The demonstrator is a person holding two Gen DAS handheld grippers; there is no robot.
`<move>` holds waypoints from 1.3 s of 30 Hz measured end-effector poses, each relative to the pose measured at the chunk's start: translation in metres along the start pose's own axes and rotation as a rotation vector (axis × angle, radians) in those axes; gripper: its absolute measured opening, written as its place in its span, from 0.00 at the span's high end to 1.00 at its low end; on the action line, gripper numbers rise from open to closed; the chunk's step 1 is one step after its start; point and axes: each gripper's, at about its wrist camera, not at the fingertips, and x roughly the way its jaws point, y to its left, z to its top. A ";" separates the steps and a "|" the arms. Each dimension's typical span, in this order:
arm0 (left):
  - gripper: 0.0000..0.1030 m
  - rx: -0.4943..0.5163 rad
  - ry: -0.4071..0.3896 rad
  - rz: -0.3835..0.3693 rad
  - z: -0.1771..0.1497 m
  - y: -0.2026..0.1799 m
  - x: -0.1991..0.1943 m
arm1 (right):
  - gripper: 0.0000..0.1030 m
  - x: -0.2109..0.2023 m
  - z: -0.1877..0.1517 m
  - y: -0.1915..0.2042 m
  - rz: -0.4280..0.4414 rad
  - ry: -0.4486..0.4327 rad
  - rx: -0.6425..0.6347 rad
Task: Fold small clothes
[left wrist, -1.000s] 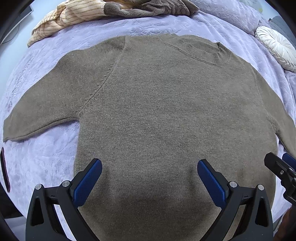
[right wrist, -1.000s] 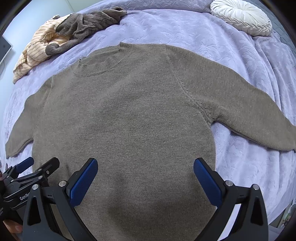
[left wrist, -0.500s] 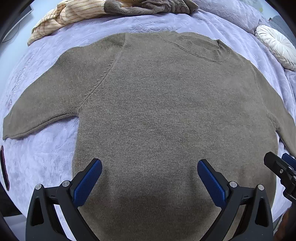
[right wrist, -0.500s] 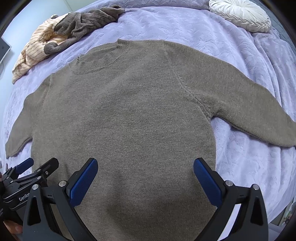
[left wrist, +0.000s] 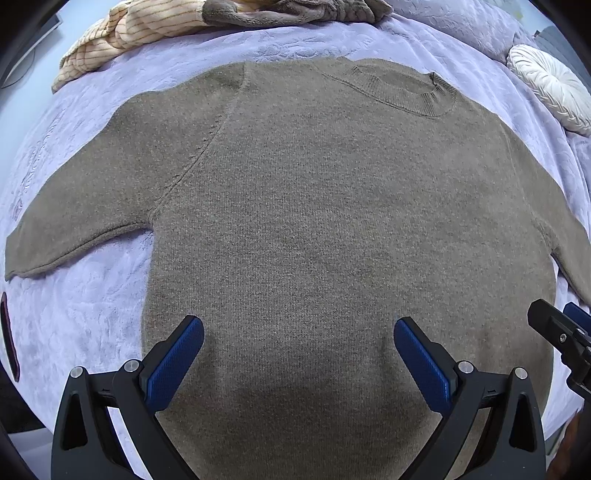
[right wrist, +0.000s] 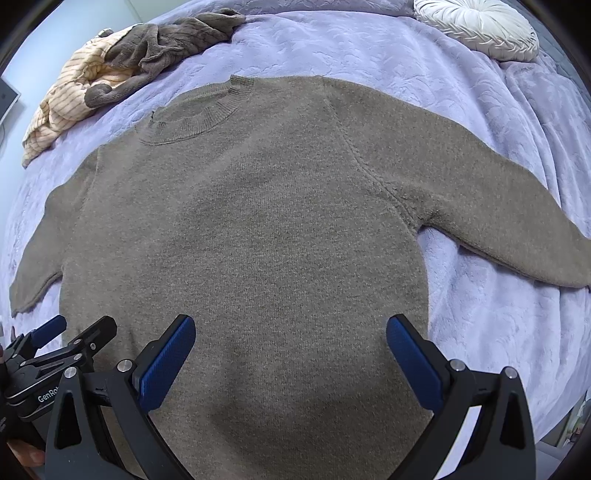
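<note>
A brown knit sweater (left wrist: 314, 221) lies flat and face up on a lavender bedspread (left wrist: 74, 321), collar far from me, both sleeves spread out to the sides. It also fills the right wrist view (right wrist: 258, 229). My left gripper (left wrist: 299, 339) is open and empty, hovering over the lower body of the sweater near its left side. My right gripper (right wrist: 291, 338) is open and empty over the lower body near its right side. Each gripper shows at the edge of the other's view: the right one (left wrist: 557, 328), the left one (right wrist: 62, 332).
A pile of other clothes, a striped cream piece (right wrist: 66, 99) and a brown fuzzy piece (right wrist: 170, 40), lies at the far left of the bed. A round white cushion (right wrist: 480, 26) sits at the far right. The bed edge drops off at the lower right (right wrist: 561, 424).
Both grippers have moved slightly forward over the sweater, which sits a bit lower and larger in the views. Jaws stay open. The sweater has not moved.
</note>
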 end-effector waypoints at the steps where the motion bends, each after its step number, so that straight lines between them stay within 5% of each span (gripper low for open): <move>1: 0.00 0.000 0.001 -0.001 0.000 -0.001 0.000 | 0.00 0.000 0.000 0.000 -0.001 0.000 0.000; 39: 0.00 -0.017 0.022 -0.004 0.018 0.005 0.006 | 0.00 0.007 0.006 0.003 -0.004 0.015 0.013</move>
